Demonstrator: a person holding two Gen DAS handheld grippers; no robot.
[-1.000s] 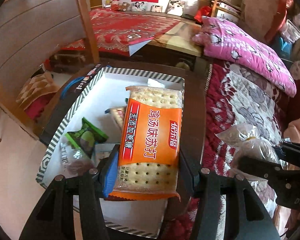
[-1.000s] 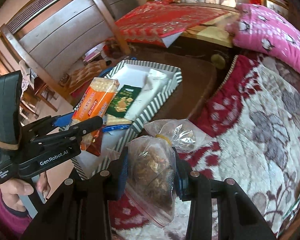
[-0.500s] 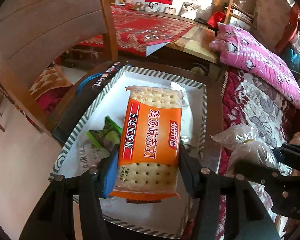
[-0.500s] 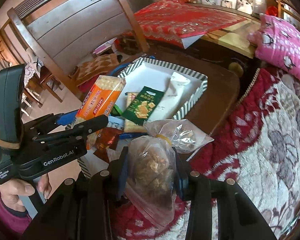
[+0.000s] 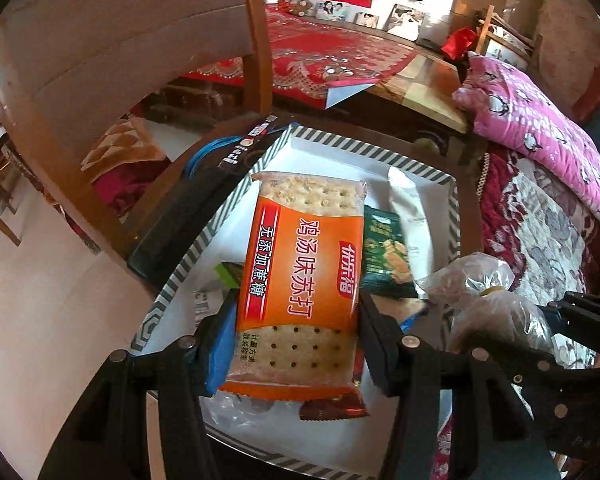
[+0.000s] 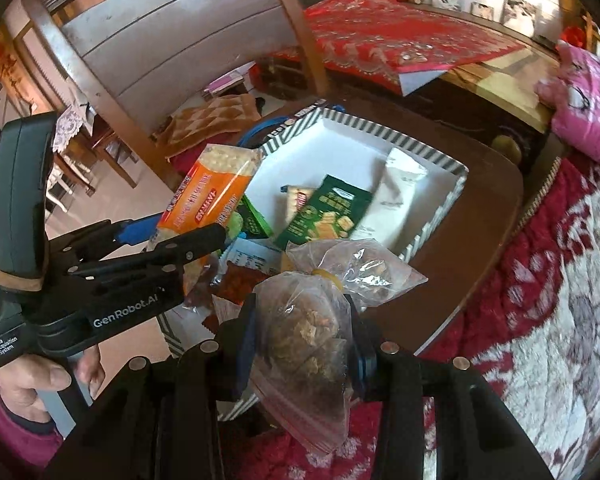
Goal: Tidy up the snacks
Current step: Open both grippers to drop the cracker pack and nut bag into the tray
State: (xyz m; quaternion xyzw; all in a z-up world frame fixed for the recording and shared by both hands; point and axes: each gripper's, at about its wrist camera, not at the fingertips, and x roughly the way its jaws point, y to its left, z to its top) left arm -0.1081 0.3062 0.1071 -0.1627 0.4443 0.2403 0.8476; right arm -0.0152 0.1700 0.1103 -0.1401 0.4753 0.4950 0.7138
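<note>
My left gripper is shut on an orange cracker packet and holds it above the near left part of a white box with a striped rim. The packet also shows in the right wrist view. My right gripper is shut on a clear plastic bag of brown snacks, held just off the box's near right corner. The bag also shows in the left wrist view. In the box lie a dark green packet, a white packet and several small snacks.
The box sits on a dark round table. A wooden chair back stands left of it. A red and white floral blanket and a pink pillow lie to the right. A black strip lies along the box's left side.
Both grippers have drawn back and up with their loads. More of the box and its contents shows now, including the dark green and white packets.
</note>
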